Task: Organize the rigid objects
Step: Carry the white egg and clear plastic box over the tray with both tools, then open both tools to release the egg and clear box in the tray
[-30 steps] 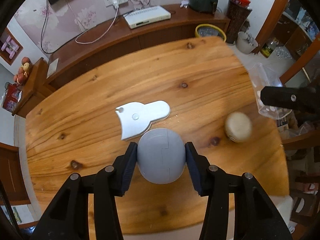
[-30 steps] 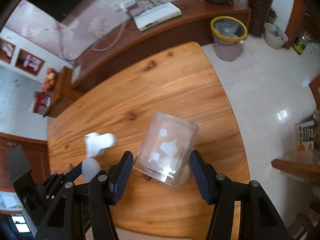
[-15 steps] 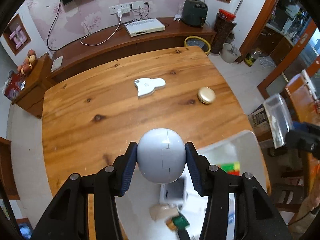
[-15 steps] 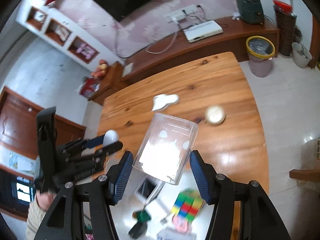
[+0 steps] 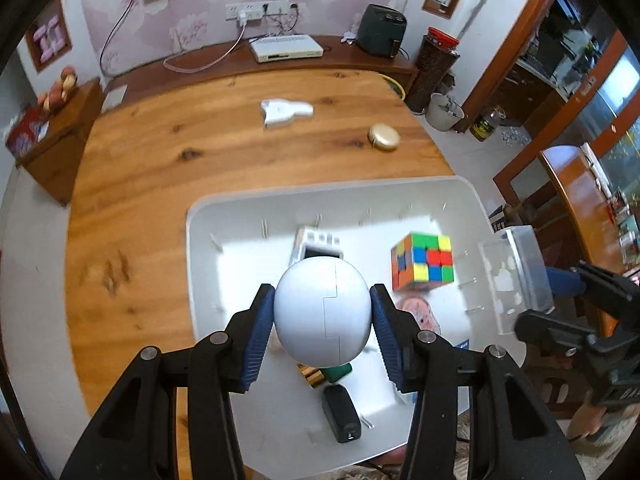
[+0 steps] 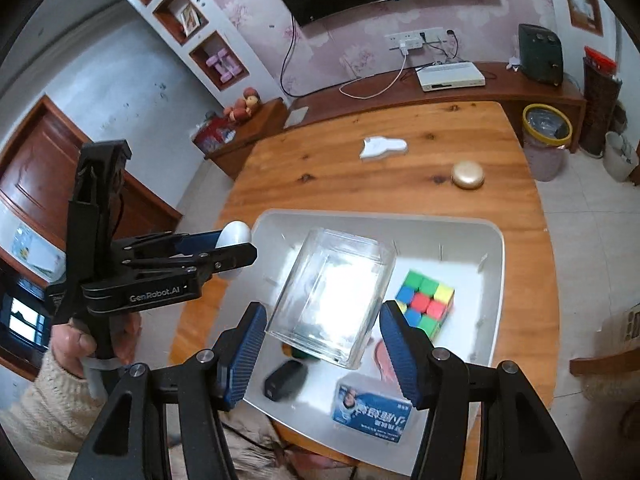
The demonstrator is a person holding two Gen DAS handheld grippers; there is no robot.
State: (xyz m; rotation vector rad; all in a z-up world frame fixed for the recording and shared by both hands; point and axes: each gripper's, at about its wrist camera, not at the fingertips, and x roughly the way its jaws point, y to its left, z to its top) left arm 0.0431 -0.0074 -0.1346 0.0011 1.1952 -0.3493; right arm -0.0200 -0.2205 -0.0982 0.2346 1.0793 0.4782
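My left gripper (image 5: 322, 294) is shut on a pale grey egg-shaped shell (image 5: 322, 312) and hangs over the near left part of a white tray (image 5: 320, 192). My right gripper (image 6: 324, 314) is shut on a clear plastic box (image 6: 328, 296), tilted, above the tray (image 6: 380, 216). In the tray lie a colour cube (image 6: 426, 300), a black device (image 6: 284, 380) and a blue card box (image 6: 372, 408). Farther out on the wooden table (image 5: 160, 168) rest a white flat piece (image 5: 286, 112) and a gold round case (image 5: 384, 137).
The tray sits at the table's near edge. A low wooden cabinet (image 6: 400, 92) with a white set-top box runs behind the table. A yellow-rimmed bin (image 6: 546, 136) stands on the tiled floor to the right. A person's hand (image 6: 80, 344) grips the left tool's handle.
Both grippers have drawn back from the far part of the table and risen, and now hang over the white tray. Each keeps hold of the same thing.
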